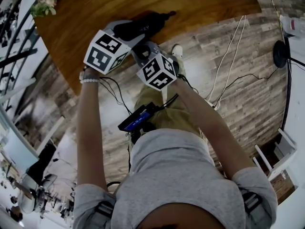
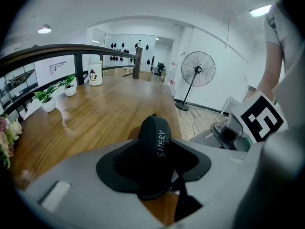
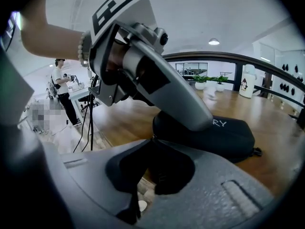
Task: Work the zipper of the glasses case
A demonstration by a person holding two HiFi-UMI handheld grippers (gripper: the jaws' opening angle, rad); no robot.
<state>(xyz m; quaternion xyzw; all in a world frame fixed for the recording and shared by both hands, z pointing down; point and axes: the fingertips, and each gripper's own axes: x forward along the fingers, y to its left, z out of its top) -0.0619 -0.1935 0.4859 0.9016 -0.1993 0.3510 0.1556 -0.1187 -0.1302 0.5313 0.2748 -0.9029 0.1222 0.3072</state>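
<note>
Left fingers [image 2: 116,163] clamp glasses case [image 2: 155,142], wooden table [image 2: 109,109], fan [image 2: 198,72], seemingly office.

I have the glasses case [image 2: 155,147] lying on the surface [image 2: 105,109] near its edge, left gripper [image 2: 155,173] around its near end, right gripper [image 3: 155,173] just to the right.

Left gripper [image 2: 153,165]: jaws closed on the near end of a black glasses case [image 2: 155,144] lettered "SHERY", lying on a wooden table [image 2: 109,109]. Right: the right gripper [image 2: 261,120] and its marker cube. Far right: standing fan [image 2: 198,73]. Far left: potted plants [image 2: 47,98].
</note>
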